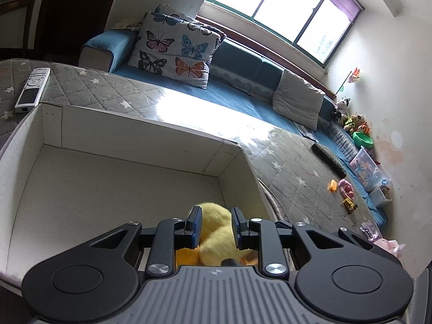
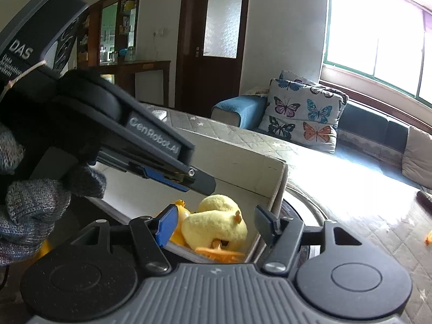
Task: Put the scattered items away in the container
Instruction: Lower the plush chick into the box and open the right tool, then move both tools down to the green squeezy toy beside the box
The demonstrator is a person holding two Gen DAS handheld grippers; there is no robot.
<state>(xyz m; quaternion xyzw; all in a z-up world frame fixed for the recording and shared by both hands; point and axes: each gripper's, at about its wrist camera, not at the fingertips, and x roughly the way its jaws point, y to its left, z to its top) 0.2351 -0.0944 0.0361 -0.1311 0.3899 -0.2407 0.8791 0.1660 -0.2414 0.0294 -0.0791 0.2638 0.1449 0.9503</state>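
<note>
A living room surrounds you: a blue sofa under a bright window, with a butterfly-print cushion at its end, and in front of it a table under a grey quilted star-pattern cover. On that cover sits an open white cardboard box, with a silver remote control just beyond its far left corner. Well apart to the right lie a few small toys, among them a pink one and a yellow toy vehicle.

The yellow plush duck lies on its side inside the box, near the right-hand wall. Its long axis runs roughly left to right in your right wrist view, with an orange foot showing at its underside nearest you; you cannot tell which way the head points.

Your left gripper hangs over the duck, fingers parted on either side of it and not pressing it. Your right gripper is spread wide and grasps nothing.
</note>
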